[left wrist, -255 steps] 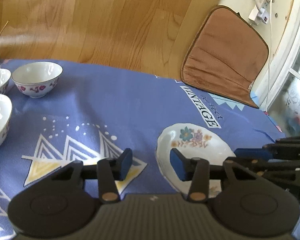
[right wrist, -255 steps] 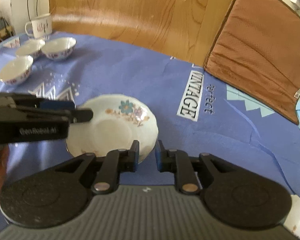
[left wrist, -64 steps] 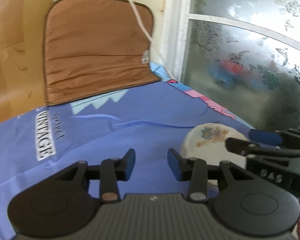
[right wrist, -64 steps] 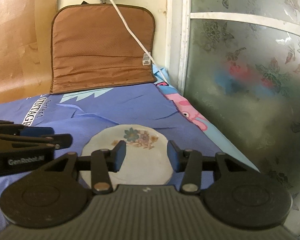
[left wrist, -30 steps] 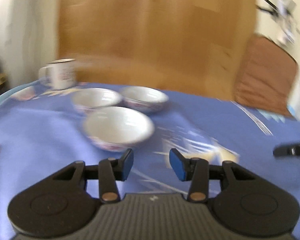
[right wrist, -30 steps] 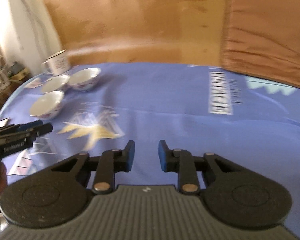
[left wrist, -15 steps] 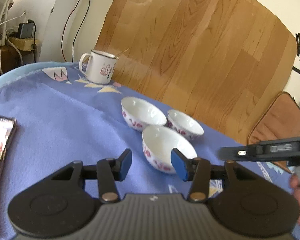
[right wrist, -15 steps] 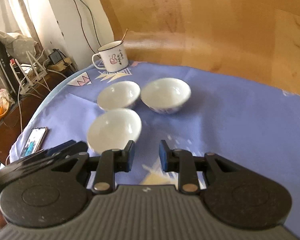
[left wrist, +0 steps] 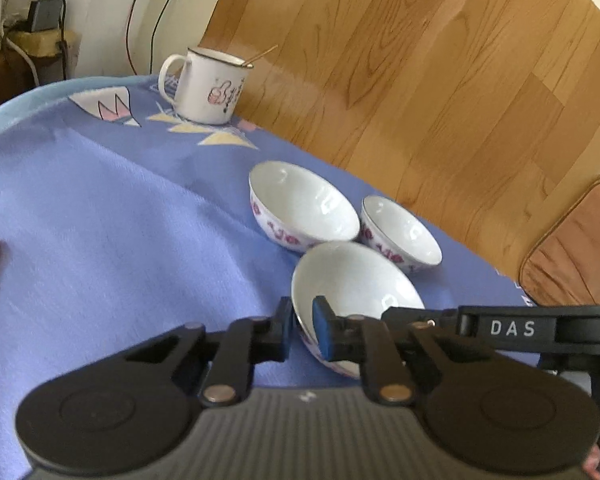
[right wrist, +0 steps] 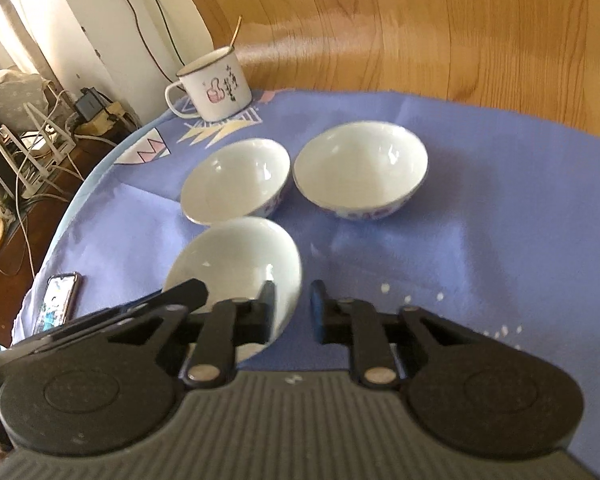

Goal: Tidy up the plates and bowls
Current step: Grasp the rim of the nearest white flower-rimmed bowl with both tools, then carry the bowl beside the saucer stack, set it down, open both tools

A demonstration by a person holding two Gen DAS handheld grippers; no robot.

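Note:
Three white bowls with pink flower bands sit close together on the blue tablecloth. My left gripper is shut on the rim of the nearest bowl, one finger inside and one outside. The same bowl appears tilted in the right wrist view. The other two bowls stand behind it, also seen in the right wrist view. My right gripper is open and empty, its left finger inside the nearest bowl's right rim and its right finger outside it.
A white enamel mug with a spoon stands at the far table edge, also in the right wrist view. A phone lies near the left edge. A brown cushion leans at the right. Cables and a router sit beyond the table's left edge.
Both grippers swung from the plate on the right over to the bowls. My left gripper has moved in and closed on the nearest bowl's rim. The right gripper has come closer to that bowl.

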